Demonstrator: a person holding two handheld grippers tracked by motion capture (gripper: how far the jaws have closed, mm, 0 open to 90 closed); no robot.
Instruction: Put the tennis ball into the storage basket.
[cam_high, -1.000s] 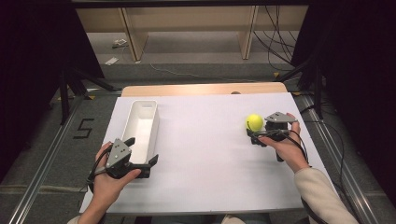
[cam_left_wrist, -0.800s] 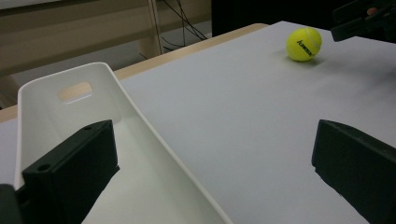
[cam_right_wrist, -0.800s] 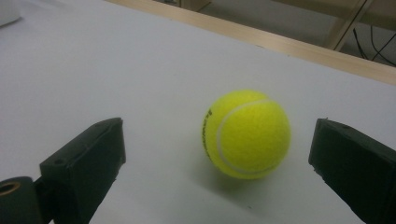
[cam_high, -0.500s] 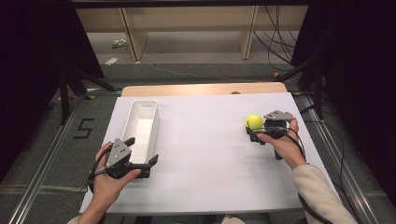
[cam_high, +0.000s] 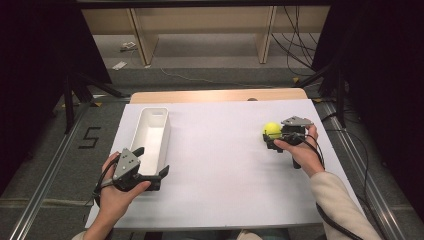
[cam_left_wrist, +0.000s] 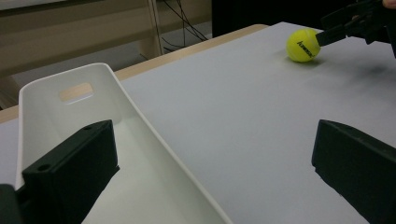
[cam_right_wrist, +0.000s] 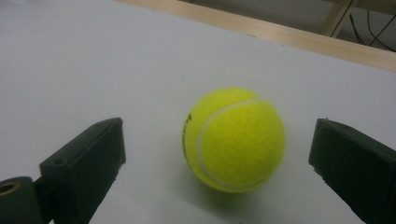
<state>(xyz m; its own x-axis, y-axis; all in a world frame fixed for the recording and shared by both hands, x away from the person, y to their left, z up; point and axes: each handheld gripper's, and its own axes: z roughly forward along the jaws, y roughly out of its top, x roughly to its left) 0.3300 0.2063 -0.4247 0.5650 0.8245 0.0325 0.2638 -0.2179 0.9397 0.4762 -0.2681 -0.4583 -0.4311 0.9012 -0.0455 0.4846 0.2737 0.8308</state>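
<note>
high view: my right gripper (cam_high: 271, 140) sits near the tabletop's (cam_high: 225, 165) right edge, tennis ball (cam_high: 272, 130) just ahead of it; left gripper (cam_high: 150, 167) at the near end of the white bin (cam_high: 152, 132), by the left edge.
left gripper view: jaws spread wide — one over the bin's (cam_left_wrist: 70, 116) inside, nothing held.
right gripper view: jaws released, ball (cam_right_wrist: 233, 139) resting on the tabletop between them — not touching either.

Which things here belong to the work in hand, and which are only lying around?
Part of the work:
- tennis ball, on the table between the open right tongs
- white bin, with the open left tongs astride its near wall

Lying about:
- wooden shelving behind the table
- small items on the floor, too small to identify
- cables on the floor
</note>
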